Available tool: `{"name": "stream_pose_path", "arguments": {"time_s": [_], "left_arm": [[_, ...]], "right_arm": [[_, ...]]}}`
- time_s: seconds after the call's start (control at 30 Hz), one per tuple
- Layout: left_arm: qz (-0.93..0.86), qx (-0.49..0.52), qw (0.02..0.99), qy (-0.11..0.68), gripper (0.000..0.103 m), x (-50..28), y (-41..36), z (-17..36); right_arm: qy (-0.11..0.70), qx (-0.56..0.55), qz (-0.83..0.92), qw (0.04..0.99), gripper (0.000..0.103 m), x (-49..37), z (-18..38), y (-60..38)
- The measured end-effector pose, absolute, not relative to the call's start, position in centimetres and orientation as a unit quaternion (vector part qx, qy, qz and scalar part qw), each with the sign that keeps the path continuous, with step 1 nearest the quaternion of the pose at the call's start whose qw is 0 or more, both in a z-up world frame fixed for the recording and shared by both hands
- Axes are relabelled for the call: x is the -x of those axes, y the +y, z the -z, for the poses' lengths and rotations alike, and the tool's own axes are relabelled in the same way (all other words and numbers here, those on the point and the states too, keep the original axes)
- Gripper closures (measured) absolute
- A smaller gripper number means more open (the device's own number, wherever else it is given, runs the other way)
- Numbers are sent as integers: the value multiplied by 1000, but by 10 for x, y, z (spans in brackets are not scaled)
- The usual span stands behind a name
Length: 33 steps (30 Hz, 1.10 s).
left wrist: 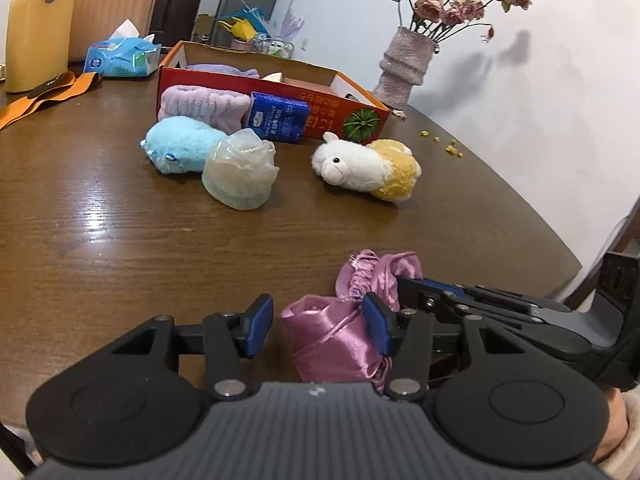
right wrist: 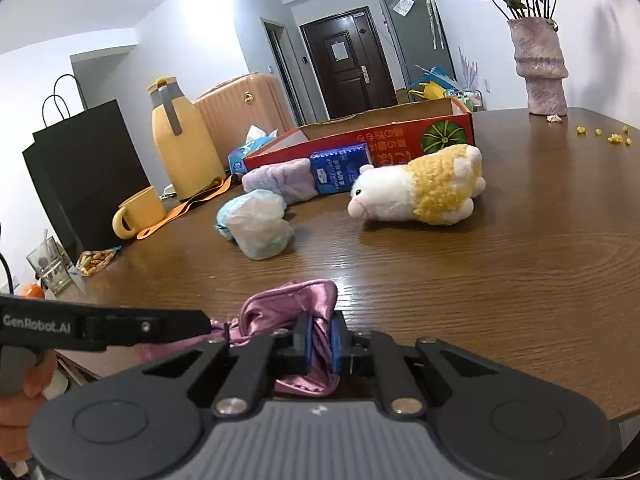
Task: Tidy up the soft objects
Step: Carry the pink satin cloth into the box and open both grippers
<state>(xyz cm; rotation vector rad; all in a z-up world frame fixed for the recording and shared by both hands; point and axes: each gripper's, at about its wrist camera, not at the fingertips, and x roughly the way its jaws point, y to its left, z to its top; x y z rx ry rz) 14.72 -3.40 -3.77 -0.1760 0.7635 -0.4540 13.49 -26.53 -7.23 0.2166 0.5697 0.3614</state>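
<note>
pink satin pouch (left wrist: 336,332) lies on the bench (left wrist: 120,240) at the lower centre of the left wrist view, between the parted pads of the left tongs (left wrist: 318,326); one blue pad touches its right side, the other stands clear. right tongs (right wrist: 319,340) are clamped on a fold of the same pouch (right wrist: 288,312), low in the centre of the right wrist view. further up the frame lie a translucent shower cap (left wrist: 240,170), a blue plush toy (left wrist: 180,148) just beside it, and a white and yellow alpaca plush (left wrist: 366,168) to the right. behind them a lilac headband (left wrist: 200,106) and a blue tissue pack (left wrist: 278,116) rest against the red cardboard box (left wrist: 340,114). a vase (left wrist: 404,68) stands at upper right.
</note>
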Motion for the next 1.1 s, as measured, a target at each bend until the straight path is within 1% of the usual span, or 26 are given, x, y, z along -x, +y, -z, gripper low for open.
{"name": "stream_pose_path", "arguments": {"time_s": [0.03, 0.27, 0.3, 0.33, 0.37, 0.4, 0.43, 0.5, 0.53, 0.6, 0.7, 0.73, 0.83, 0.9, 0.93, 1.0, 1.1], "left_arm": [[221, 85, 899, 369, 38, -146, -33, 37], [244, 81, 893, 369, 37, -135, -28, 38], [247, 82, 893, 369, 44, -134, -28, 39], [246, 82, 894, 365, 68, -133, -28, 39], [249, 81, 894, 363, 76, -133, -28, 40], [249, 81, 895, 361, 77, -132, -28, 40], [252, 75, 897, 356, 78, -131, -29, 39], [252, 62, 901, 348, 78, -128, -29, 39], [252, 61, 901, 348, 78, -128, -29, 39], [257, 60, 900, 346, 79, -129, -28, 40], [263, 54, 901, 341, 78, -131, -28, 40], [265, 53, 900, 341, 78, -132, -28, 41], [273, 51, 899, 339, 78, -133, -26, 42], [272, 56, 898, 340, 78, -135, -23, 44], [271, 60, 898, 342, 78, -138, -22, 45], [270, 70, 897, 341, 78, -141, -19, 45], [278, 77, 897, 334, 81, -146, -16, 44]], "right_arm": [[278, -105, -173, 939, 95, -133, 72, -265], [273, -104, -156, 943, 95, -129, 71, -260], [274, -103, -155, 944, 95, -129, 70, -259], [273, -102, -154, 944, 95, -128, 70, -259], [272, -103, -157, 944, 95, -127, 69, -259], [271, -103, -163, 943, 94, -126, 68, -260], [269, -100, -168, 943, 90, -124, 65, -260], [255, -95, -172, 947, 81, -118, 58, -265], [239, -102, -176, 949, 78, -115, 52, -270], [221, -125, -185, 949, 68, -113, 42, -278], [232, -143, -204, 940, 58, -129, 41, -277], [245, -138, -207, 937, 57, -137, 45, -273], [280, -136, -204, 928, 60, -156, 61, -263], [291, -157, -208, 920, 74, -163, 67, -263], [293, -161, -207, 919, 77, -164, 70, -262], [299, -147, -211, 919, 88, -163, 70, -259], [298, -128, -209, 922, 96, -160, 63, -255]]}}
